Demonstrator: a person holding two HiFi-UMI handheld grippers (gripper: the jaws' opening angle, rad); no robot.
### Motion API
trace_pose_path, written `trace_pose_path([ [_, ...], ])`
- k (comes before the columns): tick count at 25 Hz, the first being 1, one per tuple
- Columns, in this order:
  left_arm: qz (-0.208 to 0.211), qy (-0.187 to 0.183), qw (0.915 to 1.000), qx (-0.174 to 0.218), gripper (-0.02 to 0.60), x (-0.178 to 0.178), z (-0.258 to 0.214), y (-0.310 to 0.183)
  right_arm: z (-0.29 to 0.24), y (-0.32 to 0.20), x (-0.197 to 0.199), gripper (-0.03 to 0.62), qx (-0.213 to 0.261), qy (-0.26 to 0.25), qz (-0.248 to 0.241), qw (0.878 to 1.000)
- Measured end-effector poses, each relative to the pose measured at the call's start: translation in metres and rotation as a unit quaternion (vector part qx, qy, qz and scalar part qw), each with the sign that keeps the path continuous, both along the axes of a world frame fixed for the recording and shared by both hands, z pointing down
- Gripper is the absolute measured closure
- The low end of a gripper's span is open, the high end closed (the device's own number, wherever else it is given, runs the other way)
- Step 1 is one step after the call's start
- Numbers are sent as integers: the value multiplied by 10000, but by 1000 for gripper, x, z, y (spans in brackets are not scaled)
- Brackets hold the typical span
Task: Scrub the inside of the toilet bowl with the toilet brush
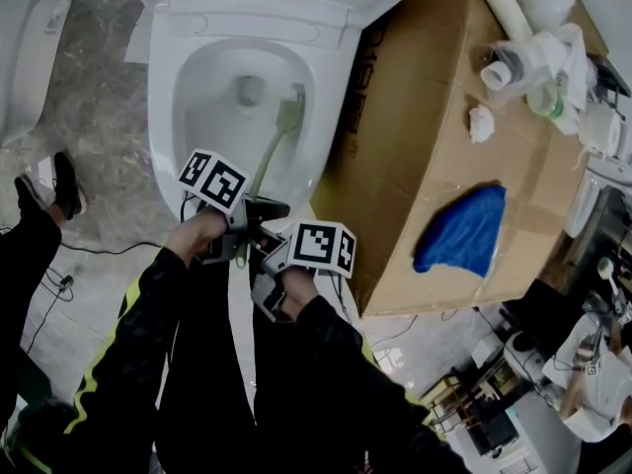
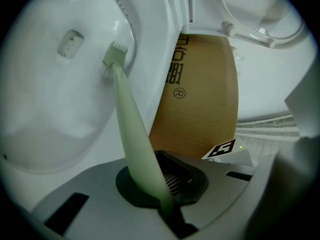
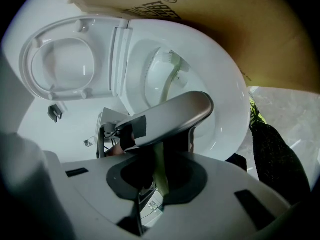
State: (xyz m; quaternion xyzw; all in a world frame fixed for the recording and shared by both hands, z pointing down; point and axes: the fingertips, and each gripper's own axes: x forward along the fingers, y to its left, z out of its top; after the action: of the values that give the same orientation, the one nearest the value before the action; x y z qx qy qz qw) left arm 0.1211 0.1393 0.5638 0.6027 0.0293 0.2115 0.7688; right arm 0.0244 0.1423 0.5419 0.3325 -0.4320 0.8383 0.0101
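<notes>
The white toilet bowl (image 1: 212,87) lies open below me, its seat (image 3: 62,64) raised. A pale green toilet brush (image 1: 286,117) reaches into it, the head (image 2: 114,59) pressed against the bowl's right inner wall near the rim. My left gripper (image 1: 247,220) is shut on the brush handle (image 2: 137,144), which runs up from between its jaws. Just behind it, my right gripper (image 1: 281,265) is shut on the handle's lower end (image 3: 160,176). In the right gripper view, the left gripper (image 3: 170,116) blocks much of the bowl.
A large cardboard box (image 1: 444,146) stands tight against the toilet's right side, with a blue cloth (image 1: 464,230) and several rolls and bottles (image 1: 523,57) on top. A shoe (image 1: 64,181) and a cable (image 1: 99,250) lie on the floor at left.
</notes>
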Motion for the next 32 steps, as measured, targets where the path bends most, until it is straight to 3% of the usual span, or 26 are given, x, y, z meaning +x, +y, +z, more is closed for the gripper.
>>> trace_pose_path([
  [21, 769, -3, 9957, -521, 571, -18, -16, 73, -16, 56, -17, 528, -467, -8, 634, 9969],
  [32, 947, -79, 9926, -761, 572, -37, -24, 94, -24, 72, -35, 530, -725, -136, 831, 9938],
])
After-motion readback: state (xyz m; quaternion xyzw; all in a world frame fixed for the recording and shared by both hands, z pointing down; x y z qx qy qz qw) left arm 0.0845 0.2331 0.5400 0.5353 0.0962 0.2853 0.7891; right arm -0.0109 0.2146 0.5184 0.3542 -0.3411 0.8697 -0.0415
